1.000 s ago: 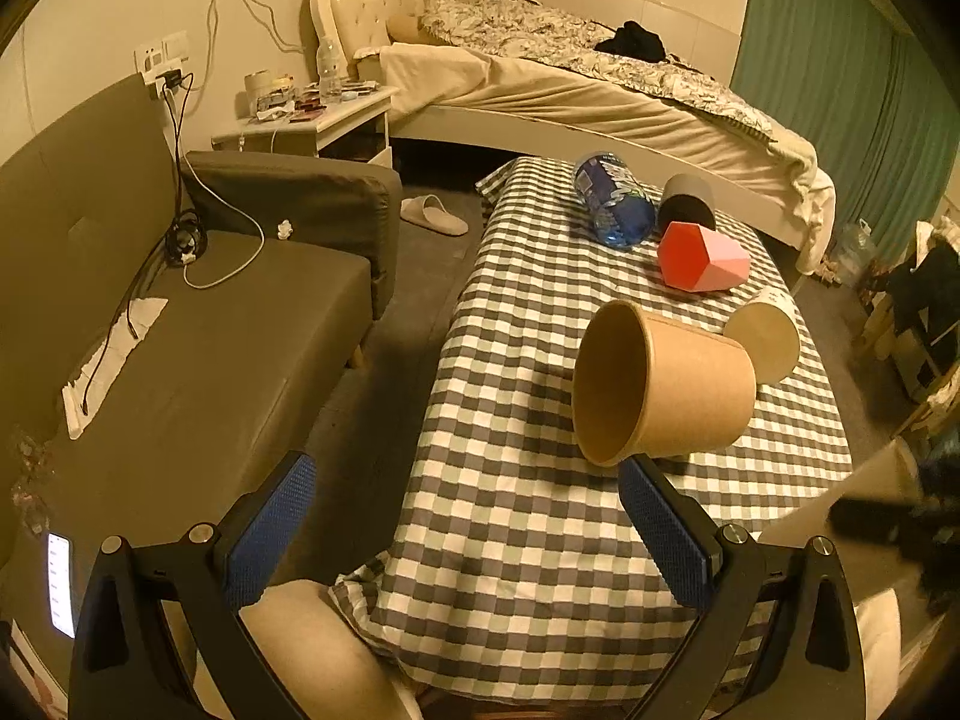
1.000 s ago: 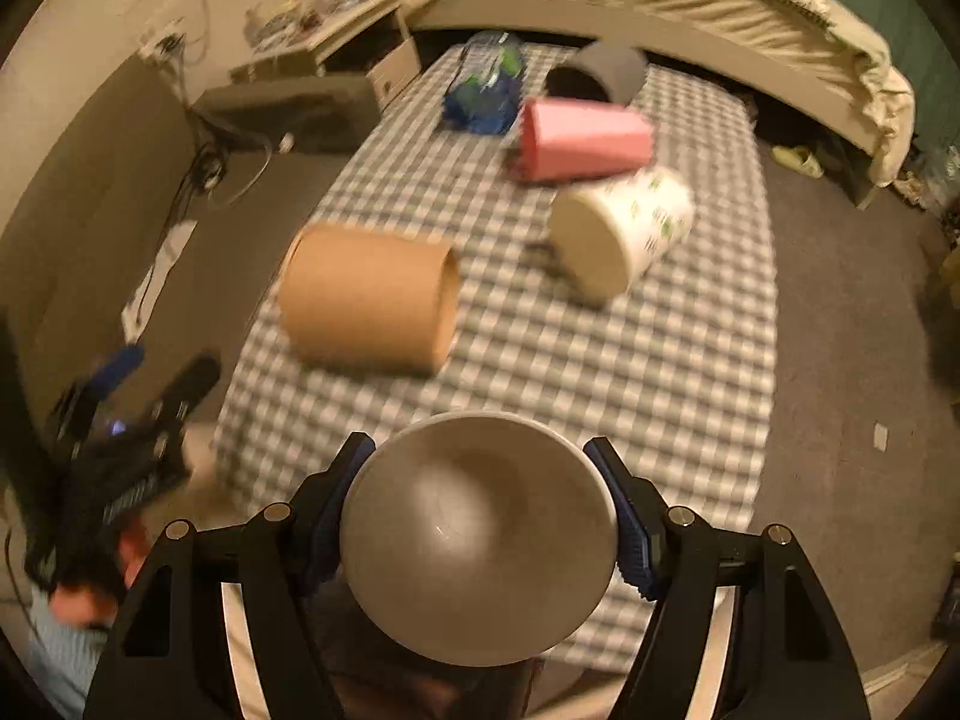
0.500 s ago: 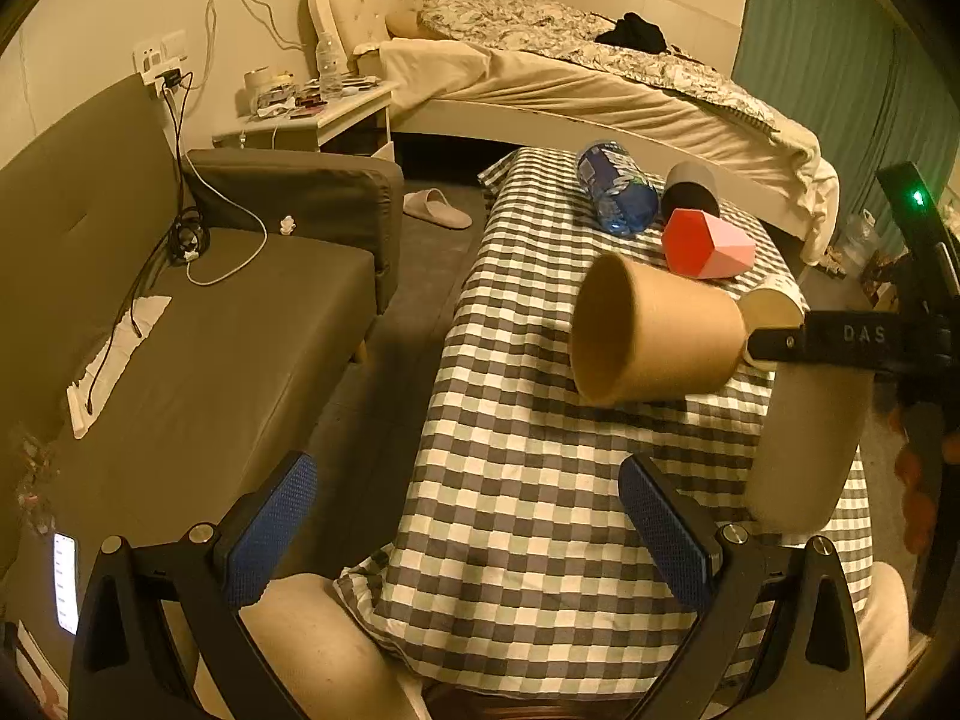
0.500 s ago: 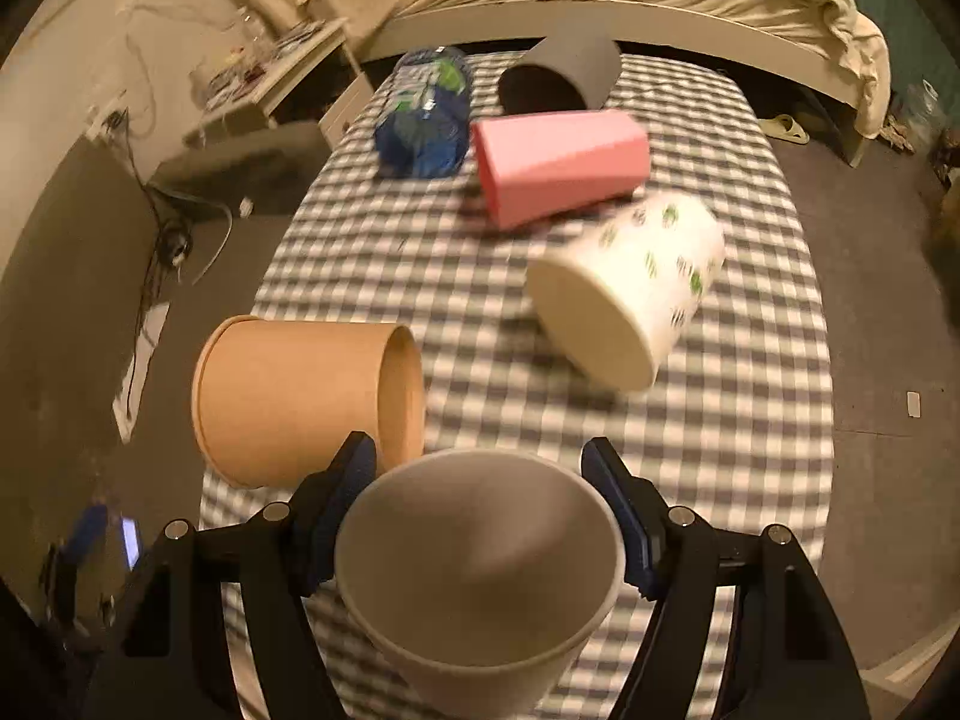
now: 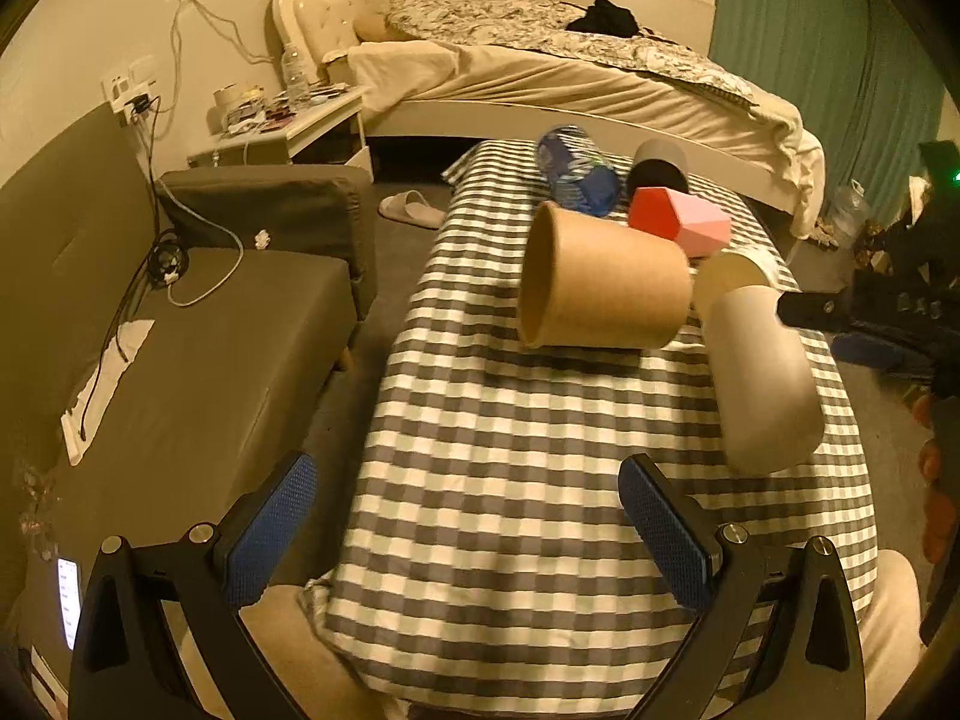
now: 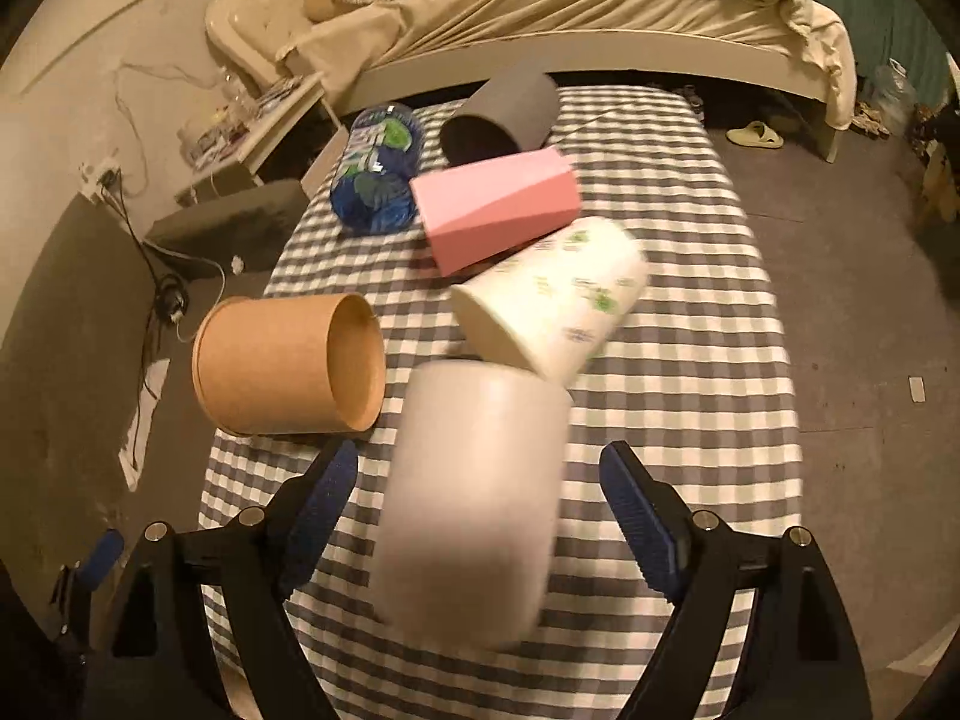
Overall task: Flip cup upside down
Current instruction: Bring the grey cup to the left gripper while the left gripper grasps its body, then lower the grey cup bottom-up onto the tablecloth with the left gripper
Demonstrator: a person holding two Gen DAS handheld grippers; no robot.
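Observation:
A beige-grey cup (image 6: 474, 498) is upside down on the checked tablecloth (image 6: 690, 372), base up and blurred by motion, between the fingers of my right gripper (image 6: 480, 516). The jaws stand apart from its sides, so the gripper is open. In the left wrist view the same cup (image 5: 759, 381) stands at the right, with the right gripper (image 5: 864, 324) beside it. My left gripper (image 5: 474, 534) is open and empty above the table's near end.
A brown paper tub (image 5: 600, 285), a white printed cup (image 6: 552, 294), a pink faceted cup (image 6: 498, 210), a dark grey cup (image 6: 498, 114) and a blue bottle (image 6: 375, 174) lie on their sides. A sofa (image 5: 180, 330) is left, a bed (image 5: 570, 72) behind.
My right gripper turned the beige-grey cup over from mouth-up, brought it down to the cloth and opened off it. The left gripper drifted slightly.

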